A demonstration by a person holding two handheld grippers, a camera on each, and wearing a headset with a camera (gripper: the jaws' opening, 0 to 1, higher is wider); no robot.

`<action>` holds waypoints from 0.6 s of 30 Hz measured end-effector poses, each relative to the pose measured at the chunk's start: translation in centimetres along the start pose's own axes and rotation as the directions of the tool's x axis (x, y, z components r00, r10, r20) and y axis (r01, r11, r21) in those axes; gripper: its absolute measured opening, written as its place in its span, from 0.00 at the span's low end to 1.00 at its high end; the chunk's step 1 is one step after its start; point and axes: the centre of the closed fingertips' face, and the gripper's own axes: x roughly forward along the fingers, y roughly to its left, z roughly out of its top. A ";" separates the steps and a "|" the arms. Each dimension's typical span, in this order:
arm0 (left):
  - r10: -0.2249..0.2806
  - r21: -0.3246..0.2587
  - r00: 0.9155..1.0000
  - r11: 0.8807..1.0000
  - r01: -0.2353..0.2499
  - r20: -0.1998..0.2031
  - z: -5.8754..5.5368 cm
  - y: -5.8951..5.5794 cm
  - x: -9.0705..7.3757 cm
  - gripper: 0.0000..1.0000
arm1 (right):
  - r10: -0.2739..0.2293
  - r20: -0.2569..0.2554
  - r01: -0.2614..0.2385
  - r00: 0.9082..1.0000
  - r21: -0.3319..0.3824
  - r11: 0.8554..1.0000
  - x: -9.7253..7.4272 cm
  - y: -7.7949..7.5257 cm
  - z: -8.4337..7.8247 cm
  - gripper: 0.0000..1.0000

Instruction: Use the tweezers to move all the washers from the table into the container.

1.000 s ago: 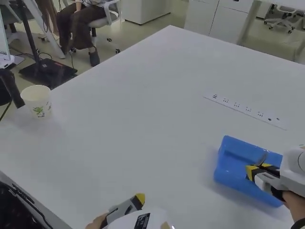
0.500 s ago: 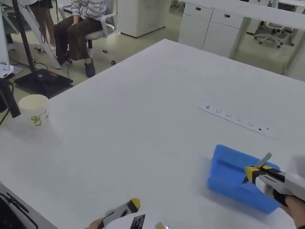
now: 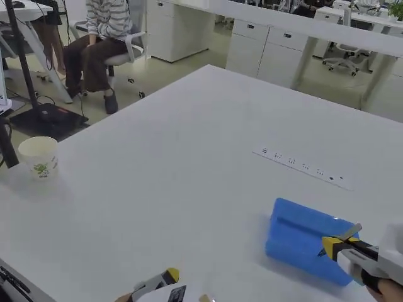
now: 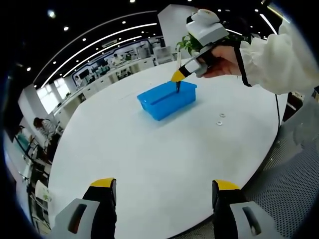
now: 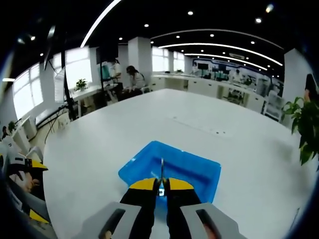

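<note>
R gripper [image 5: 161, 186] is hanging over the blue container [image 5: 175, 168], fingers pinched narrow on the tweezers [image 5: 162, 172]. The thin metal tips are poking straight ahead over the container's inside. In the left gripper view those tips are dipping just inside the container's rim. The person's hand [image 4: 225, 62] is wrapping round the R gripper's body, w/ a white sleeve [image 4: 276, 57] behind it. Can't tell whether anything is sitting betw. the tweezer tips, too small.

Two washers [image 4: 220, 121] are lying flat on the white surface [image 4: 129, 149], one just beside the other. They're lying near the container but apart from its wall, on the side toward the surface's edge, below the R hand.

L gripper [image 4: 164, 185] is hovering low at the near edge, fingers spread wide, yellow tips well apart, gripping nothing.

In the head view the container is sitting toward the near edge on the right. A white power strip [image 3: 302, 168] is lying beyond it, well apart. A paper cup [image 3: 38, 157] is standing upright by the left edge. Past the far-left edge a person [image 3: 104, 31] is sitting in an office chair [image 3: 129, 53].
</note>
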 end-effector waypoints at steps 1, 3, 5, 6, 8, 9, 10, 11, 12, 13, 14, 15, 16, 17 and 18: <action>0.001 0.000 1.000 1.000 -0.001 0.001 0.0 0.0 0.0 0.80 | -0.002 0.002 0.002 1.000 0.001 1.000 -0.1 0.0 0.0 0.04; 0.001 0.000 1.000 1.000 -0.001 0.001 0.0 0.0 0.0 0.80 | -0.003 0.008 0.003 1.000 0.007 1.000 -0.3 0.0 0.1 0.04; -0.001 0.002 1.000 1.000 0.001 0.001 0.0 0.0 0.0 0.80 | -0.003 0.021 0.003 1.000 0.016 1.000 -0.7 -0.1 0.5 0.04; -0.002 0.003 1.000 1.000 0.002 0.001 0.0 0.0 0.0 0.80 | -0.003 0.027 0.002 1.000 0.020 1.000 -0.8 -0.1 0.7 0.04; -0.004 0.006 1.000 1.000 0.004 -0.001 0.0 -0.1 0.0 0.80 | -0.003 0.049 0.002 0.999 0.029 1.000 -1.3 0.0 1.2 0.04; -0.005 0.007 1.000 1.000 0.005 0.000 0.0 -0.1 0.0 0.80 | -0.002 0.055 0.000 0.998 0.032 0.999 -1.5 0.0 1.4 0.04; -0.006 0.008 1.000 1.000 0.006 -0.001 0.0 -0.1 0.0 0.80 | -0.001 0.061 -0.001 0.998 0.034 0.999 -1.7 0.0 1.5 0.04; -0.005 0.009 1.000 1.000 0.005 -0.002 -0.1 -0.1 0.0 0.80 | -0.002 0.065 0.000 0.998 0.033 0.999 -1.9 -0.1 1.6 0.04; -0.005 0.010 1.000 1.000 0.005 -0.003 -0.1 -0.1 0.0 0.80 | -0.004 0.070 0.002 0.998 0.033 0.999 -2.2 -0.1 1.6 0.04; -0.005 0.010 1.000 1.000 0.005 -0.003 -0.1 -0.1 0.0 0.80 | -0.004 0.072 0.002 0.997 0.034 0.999 -2.4 -0.1 1.6 0.04; -0.005 0.010 1.000 1.000 0.005 -0.002 -0.1 -0.2 0.0 0.80 | -0.003 0.077 0.000 0.997 0.037 0.999 -2.8 -0.1 1.6 0.04; -0.005 0.010 1.000 1.000 0.005 -0.003 -0.1 -0.2 0.0 0.80 | -0.003 0.080 0.000 0.997 0.037 0.999 -3.0 0.0 1.6 0.04; -0.005 0.010 1.000 1.000 0.005 -0.003 -0.1 -0.2 0.0 0.80 | -0.001 0.083 -0.002 0.997 0.036 0.999 -3.3 0.1 1.6 0.04; -0.006 0.009 1.000 1.000 0.006 -0.002 -0.1 -0.2 0.0 0.80 | 0.000 0.087 -0.003 0.996 0.036 0.999 -3.6 0.2 1.6 0.04; -0.007 0.009 1.000 1.000 0.007 -0.001 -0.1 -0.2 -0.1 0.80 | 0.000 0.089 -0.003 0.996 0.034 0.999 -4.0 0.3 1.6 0.04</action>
